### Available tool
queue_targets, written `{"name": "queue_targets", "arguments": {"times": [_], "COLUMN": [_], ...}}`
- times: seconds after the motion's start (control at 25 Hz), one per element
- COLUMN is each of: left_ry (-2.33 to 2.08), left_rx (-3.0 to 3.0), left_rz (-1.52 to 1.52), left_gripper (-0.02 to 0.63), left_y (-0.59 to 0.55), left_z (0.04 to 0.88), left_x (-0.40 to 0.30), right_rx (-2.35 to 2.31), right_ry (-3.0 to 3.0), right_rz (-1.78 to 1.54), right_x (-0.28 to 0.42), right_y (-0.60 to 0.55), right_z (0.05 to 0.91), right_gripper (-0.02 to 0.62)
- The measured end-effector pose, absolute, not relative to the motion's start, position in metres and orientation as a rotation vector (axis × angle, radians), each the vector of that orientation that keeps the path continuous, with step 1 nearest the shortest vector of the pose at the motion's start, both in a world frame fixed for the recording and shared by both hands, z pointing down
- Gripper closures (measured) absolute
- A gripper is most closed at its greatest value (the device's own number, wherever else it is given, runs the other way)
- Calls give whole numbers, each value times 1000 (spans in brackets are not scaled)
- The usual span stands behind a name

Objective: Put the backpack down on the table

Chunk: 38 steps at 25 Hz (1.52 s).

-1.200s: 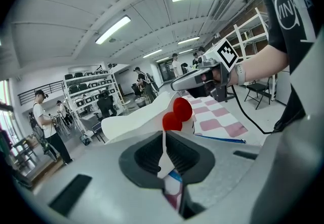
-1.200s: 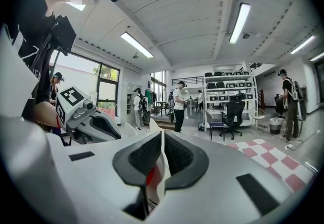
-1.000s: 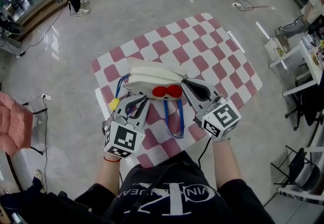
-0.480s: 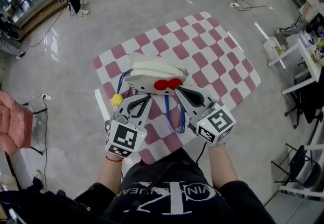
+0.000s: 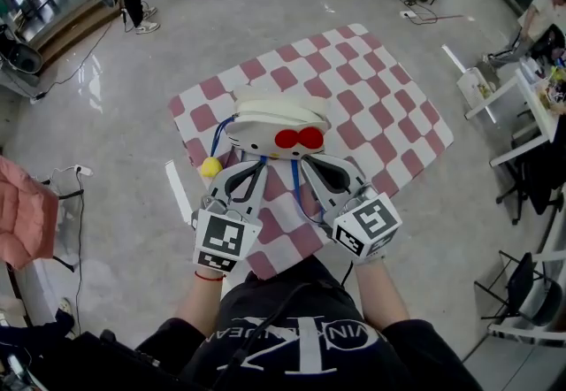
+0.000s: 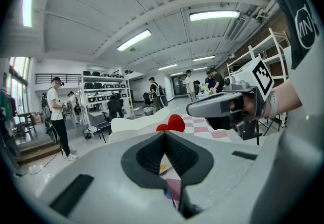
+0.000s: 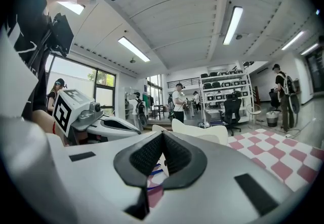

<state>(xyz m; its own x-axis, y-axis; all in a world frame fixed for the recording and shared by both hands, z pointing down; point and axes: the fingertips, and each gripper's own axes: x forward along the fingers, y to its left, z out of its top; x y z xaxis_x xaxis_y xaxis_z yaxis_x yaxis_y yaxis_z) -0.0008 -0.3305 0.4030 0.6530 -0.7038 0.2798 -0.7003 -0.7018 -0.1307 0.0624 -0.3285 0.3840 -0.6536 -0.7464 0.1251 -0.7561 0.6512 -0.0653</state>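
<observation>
Your left gripper [image 5: 256, 168] and right gripper [image 5: 309, 164] are both pinched shut on the near edge of the white backpack [image 5: 270, 119]. It's lying on the checkered surface [image 5: 380, 97]. Its blue straps [image 5: 294, 187] trail toward you between the grippers, and a yellow ball [image 5: 210, 168] sits just to the left.

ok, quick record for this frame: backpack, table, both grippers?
backpack: white, red bow, appears down on the table
table: red-and-white checked cloth
blue straps: trail toward the person, between the grippers
left gripper: jaws together, tips at the backpack's near edge
right gripper: the same
fabric pinched: cannot tell
yellow ball: at the backpack's left corner
</observation>
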Motion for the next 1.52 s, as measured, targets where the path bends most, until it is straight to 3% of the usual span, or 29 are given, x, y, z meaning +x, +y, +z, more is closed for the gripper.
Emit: {"name": "queue_targets", "arguments": {"times": [0.4, 1.52], "left_ry": [1321, 1414], "left_rx": [-2819, -2779], "left_rz": [-385, -342], "left_gripper": [601, 600], "left_y": [-306, -240], "left_z": [393, 392], "left_x": [-16, -61], "right_rx": [1472, 1374], "right_ry": [-2715, -2771], "right_rz": [198, 201], "right_x": [49, 0], "right_y": [-301, -234], "right_z": [381, 380], "right_gripper": [594, 594]}}
